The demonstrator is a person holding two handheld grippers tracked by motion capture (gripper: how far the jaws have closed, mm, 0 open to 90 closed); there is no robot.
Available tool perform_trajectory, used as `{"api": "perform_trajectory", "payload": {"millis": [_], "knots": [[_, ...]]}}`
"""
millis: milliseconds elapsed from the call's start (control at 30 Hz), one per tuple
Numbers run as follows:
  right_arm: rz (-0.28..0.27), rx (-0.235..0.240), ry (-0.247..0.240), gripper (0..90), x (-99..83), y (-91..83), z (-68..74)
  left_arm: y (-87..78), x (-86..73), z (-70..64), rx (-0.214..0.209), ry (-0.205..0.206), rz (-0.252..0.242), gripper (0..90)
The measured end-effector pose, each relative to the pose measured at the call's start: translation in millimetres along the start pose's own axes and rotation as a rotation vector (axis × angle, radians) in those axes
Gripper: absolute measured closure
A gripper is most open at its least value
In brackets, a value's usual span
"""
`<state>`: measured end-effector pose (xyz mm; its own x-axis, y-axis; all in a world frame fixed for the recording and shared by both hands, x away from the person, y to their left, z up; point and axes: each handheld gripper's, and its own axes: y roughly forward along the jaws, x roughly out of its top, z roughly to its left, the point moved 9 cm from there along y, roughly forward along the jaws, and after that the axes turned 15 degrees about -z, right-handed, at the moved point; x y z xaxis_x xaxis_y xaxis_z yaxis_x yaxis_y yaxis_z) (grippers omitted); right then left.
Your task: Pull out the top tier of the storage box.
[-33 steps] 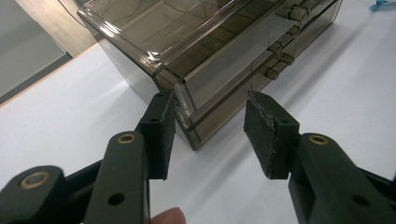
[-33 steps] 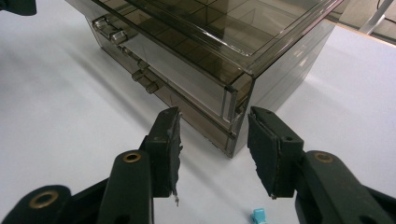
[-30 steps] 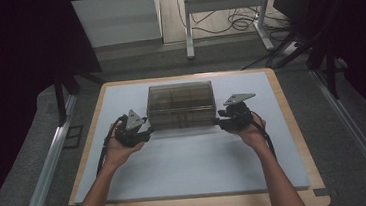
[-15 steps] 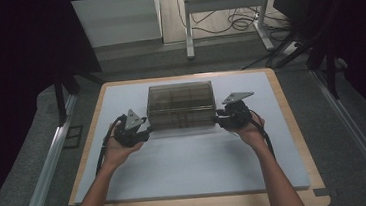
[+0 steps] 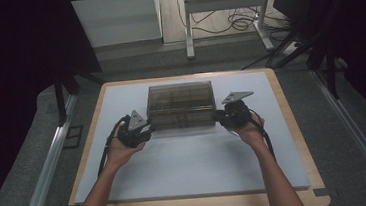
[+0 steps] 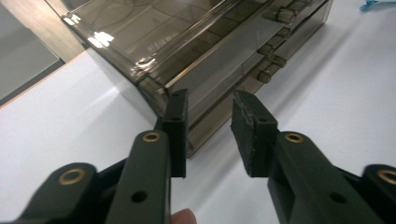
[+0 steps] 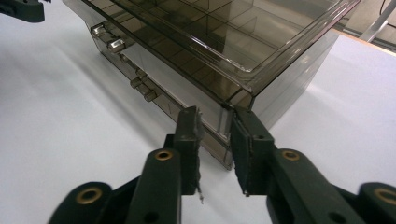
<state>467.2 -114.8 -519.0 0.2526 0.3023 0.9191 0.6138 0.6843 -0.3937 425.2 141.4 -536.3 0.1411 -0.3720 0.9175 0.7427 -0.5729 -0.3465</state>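
Your smoky, see-through plastic drawer box [image 5: 181, 105] sits toward the far middle of the white worktop [image 5: 191, 167], its front with the small knobs [image 7: 114, 44] facing you. It is squarish, with a flat lid showing a grid of compartments beneath and stacked shallow drawers below. Your left gripper [image 5: 135, 129] stands at the box's near left corner and your right gripper [image 5: 232, 114] at its near right corner. In the left gripper view the jaws are parted with the corner edge just ahead of the gap; in the right gripper view the jaws are likewise parted, and the corner's lower edge seems to sit between the tips, though you cannot tell whether either pad touches it. Neither gripper is clamped on anything. The jaws are matte black with brass-coloured rivets and rough dark pads [image 6: 245, 126]. The white sheet lies on a pale wooden board [image 5: 293, 123]. Around it the floor is grey carpet [image 5: 357, 168], with metal rails [image 5: 47, 175] at the sides, dark curtains, and a metal stand with loose cables [image 5: 224, 21] beyond.
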Motion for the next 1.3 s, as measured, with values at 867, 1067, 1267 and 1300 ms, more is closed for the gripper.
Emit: {"api": "perform_trajectory", "payload": {"millis": [867,1067,1267,1300], "knots": [[-0.007,-0.001,-0.001,79.8,-0.5,-2.8,-1.4,-5.5,-1.9,13.9,0.08,0.006,-0.017,70.9],[-0.008,-0.001,-0.003,80.1,-0.2,-3.3,-1.5,-7.2,-1.1,17.8,0.094,0.003,-0.015,70.0],[-0.01,-0.001,-0.002,80.3,-0.2,-3.6,-1.6,-4.3,-5.4,20.1,0.087,-0.013,-0.014,69.0],[-0.01,0.0,-0.002,80.4,-0.3,-3.6,-1.7,-3.1,-5.2,19.5,0.086,-0.014,-0.018,69.0]]}}
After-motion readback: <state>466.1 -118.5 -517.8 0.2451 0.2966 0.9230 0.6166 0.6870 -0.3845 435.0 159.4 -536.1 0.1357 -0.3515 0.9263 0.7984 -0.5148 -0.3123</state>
